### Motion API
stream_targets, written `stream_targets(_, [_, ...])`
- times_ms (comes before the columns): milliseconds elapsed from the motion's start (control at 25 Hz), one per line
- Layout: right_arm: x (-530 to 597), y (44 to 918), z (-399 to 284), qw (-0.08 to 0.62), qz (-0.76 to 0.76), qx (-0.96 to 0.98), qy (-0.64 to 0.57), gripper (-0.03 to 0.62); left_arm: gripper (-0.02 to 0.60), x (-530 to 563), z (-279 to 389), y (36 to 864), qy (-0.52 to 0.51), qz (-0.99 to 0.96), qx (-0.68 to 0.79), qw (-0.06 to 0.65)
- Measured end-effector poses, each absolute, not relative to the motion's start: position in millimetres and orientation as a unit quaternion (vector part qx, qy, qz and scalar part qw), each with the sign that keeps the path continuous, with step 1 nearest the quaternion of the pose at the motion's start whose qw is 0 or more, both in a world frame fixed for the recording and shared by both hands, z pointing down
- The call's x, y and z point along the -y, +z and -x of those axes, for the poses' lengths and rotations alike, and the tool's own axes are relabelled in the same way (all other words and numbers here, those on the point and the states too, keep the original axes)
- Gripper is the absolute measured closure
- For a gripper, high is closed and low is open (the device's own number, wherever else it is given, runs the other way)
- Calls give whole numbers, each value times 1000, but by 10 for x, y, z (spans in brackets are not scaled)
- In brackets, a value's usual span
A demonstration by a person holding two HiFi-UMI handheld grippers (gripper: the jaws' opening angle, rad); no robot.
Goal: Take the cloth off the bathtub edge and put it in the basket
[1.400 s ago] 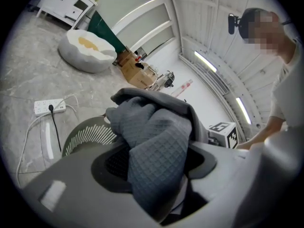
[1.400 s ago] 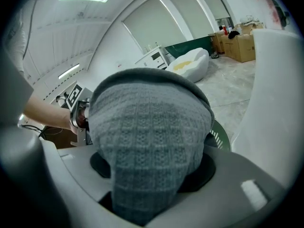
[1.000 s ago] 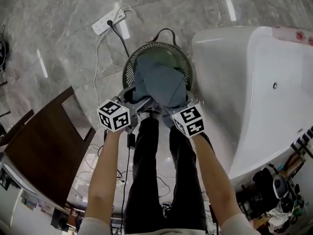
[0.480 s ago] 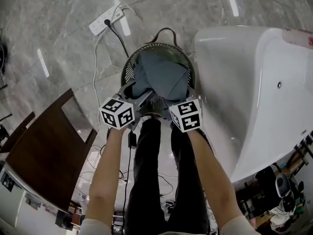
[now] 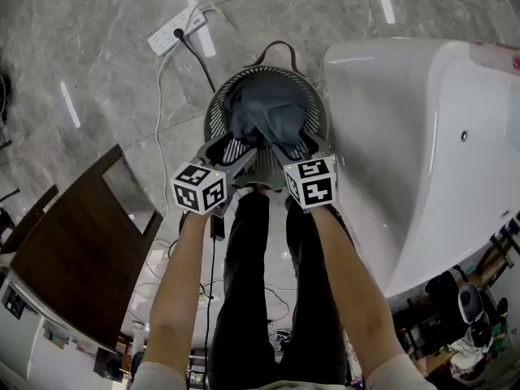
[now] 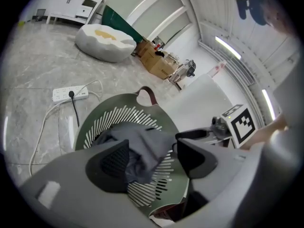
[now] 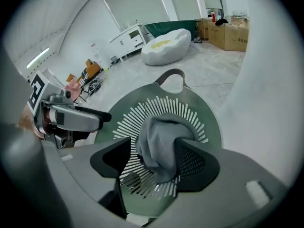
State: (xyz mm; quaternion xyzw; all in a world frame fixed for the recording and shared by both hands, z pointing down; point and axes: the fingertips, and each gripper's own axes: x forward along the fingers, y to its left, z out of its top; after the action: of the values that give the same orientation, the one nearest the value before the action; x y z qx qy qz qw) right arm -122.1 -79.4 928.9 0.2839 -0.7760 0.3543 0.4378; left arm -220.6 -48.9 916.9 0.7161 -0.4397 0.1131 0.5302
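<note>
The dark grey cloth lies bunched inside the round green slatted basket on the floor, left of the white bathtub. Both grippers hover side by side at the basket's near rim. The left gripper has its jaws opening; in the left gripper view the cloth lies between them against the left pad, with a gap on the other side. The right gripper stands open; in its own view the cloth hangs against the right pad, with basket slats showing beside the left pad.
A white power strip with a black cable lies on the marble floor beyond the basket. A dark wooden table stands at the left. The person's legs are just behind the basket. Cluttered gear sits at the bottom right.
The cloth, earlier spread and held up over the basket, has dropped and bunched into it. Both grippers moved slightly forward and closer together at the basket's near rim.
</note>
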Motion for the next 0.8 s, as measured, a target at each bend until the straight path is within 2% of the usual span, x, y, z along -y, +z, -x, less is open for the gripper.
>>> stream_targets(400, [651, 8871, 1411, 429, -279, 792, 333, 326, 235, 272, 2139, 8657, 119, -732, 425, 520])
stream_targets(680, [401, 8273, 1404, 439, -259, 802, 311, 326, 235, 62, 2075, 8180, 115, -741, 414, 516])
stream_targets(800, [321, 7975, 1549, 412, -271, 809, 319, 326, 236, -50, 2226, 7899, 126, -744, 414, 509])
